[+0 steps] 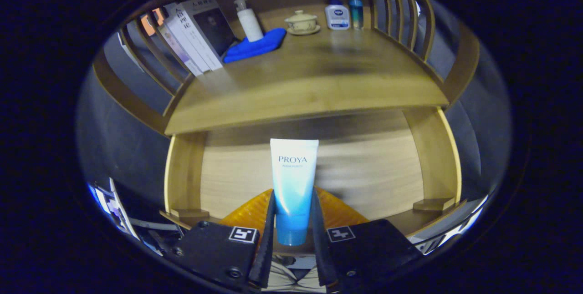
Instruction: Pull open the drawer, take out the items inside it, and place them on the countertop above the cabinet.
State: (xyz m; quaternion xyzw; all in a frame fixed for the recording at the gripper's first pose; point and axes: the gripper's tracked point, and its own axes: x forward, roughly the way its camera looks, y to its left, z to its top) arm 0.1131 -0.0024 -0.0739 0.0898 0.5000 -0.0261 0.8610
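Observation:
My gripper (292, 212) is shut on a white-and-blue cosmetic tube (294, 180), both fingers pressing its lower half, cap end toward me. The tube stands upright between the fingers, held above the open wooden drawer (364, 166), whose light floor and side walls spread out beyond and below it. The wooden countertop (314, 84) of the cabinet lies just beyond and above the tube's top edge.
On the countertop's back stand several leaning books (196, 34), a white pump bottle (249, 20) on a blue cloth (255, 46), a lidded ceramic cup on a saucer (301, 22) and two small bottles (344, 14). Slatted wooden rails (410, 21) fence both sides. The countertop's front half is bare wood.

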